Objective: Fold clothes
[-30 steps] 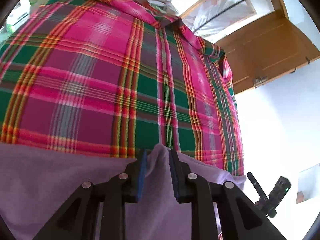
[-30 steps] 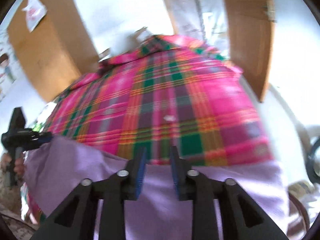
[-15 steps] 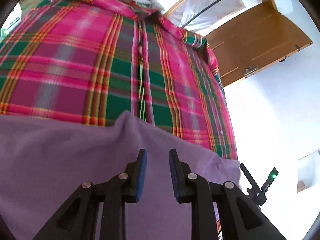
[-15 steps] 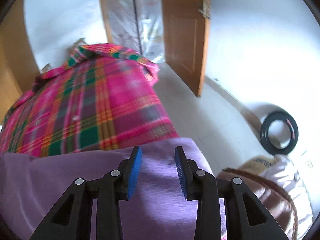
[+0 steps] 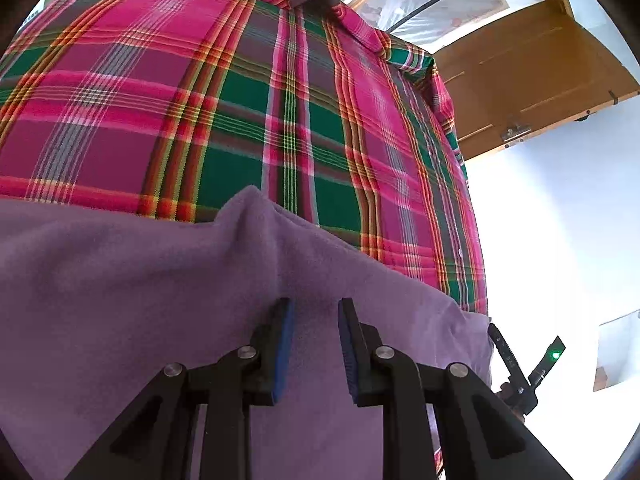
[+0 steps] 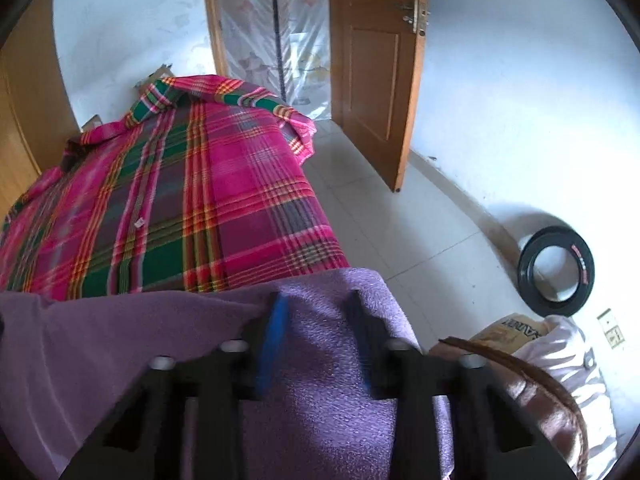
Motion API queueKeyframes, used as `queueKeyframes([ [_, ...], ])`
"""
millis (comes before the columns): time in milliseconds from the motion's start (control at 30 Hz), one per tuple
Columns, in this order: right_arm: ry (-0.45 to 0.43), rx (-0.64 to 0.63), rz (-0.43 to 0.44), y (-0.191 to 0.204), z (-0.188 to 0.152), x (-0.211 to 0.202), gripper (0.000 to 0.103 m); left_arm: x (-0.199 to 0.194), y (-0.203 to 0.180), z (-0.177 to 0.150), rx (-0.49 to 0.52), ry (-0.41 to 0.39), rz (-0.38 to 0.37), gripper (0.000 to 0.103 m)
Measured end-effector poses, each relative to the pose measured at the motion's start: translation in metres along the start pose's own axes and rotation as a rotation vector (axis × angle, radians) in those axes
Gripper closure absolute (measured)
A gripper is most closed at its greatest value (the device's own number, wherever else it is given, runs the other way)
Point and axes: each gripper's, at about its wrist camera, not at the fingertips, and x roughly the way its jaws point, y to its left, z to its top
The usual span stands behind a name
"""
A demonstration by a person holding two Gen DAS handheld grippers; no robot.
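Both released now: left gripper (image 5: 314,344) and right gripper (image 6: 316,340) fingers parted, empty, above purple fleece garment (image 5: 120,300) on plaid-covered surface (image 5: 280,100); fold apparently laid.

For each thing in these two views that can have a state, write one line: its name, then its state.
purple garment: spread flat, one raised ridge
plaid cloth: spread out under the purple garment
left gripper: open, nothing pinched
right gripper: open, blurred, over the garment's corner
wooden door: open
black tyre: leaning on the wall
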Motion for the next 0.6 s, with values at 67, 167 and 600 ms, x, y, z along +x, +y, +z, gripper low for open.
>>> queueKeyframes([
  [67, -0.004, 0.008, 0.009, -0.002, 0.001, 0.000, 0.098, 0.000, 0.001, 0.000, -0.010, 0.002, -0.007, 0.080],
  [167, -0.025, 0.047, 0.016, -0.009, 0.001, -0.003, 0.100, 0.001, 0.003, 0.002, -0.023, 0.002, -0.020, 0.080],
  [600, -0.007, 0.067, -0.024, -0.012, 0.005, 0.003, 0.100, -0.001, 0.005, 0.003, -0.024, -0.004, -0.029, 0.080],
])
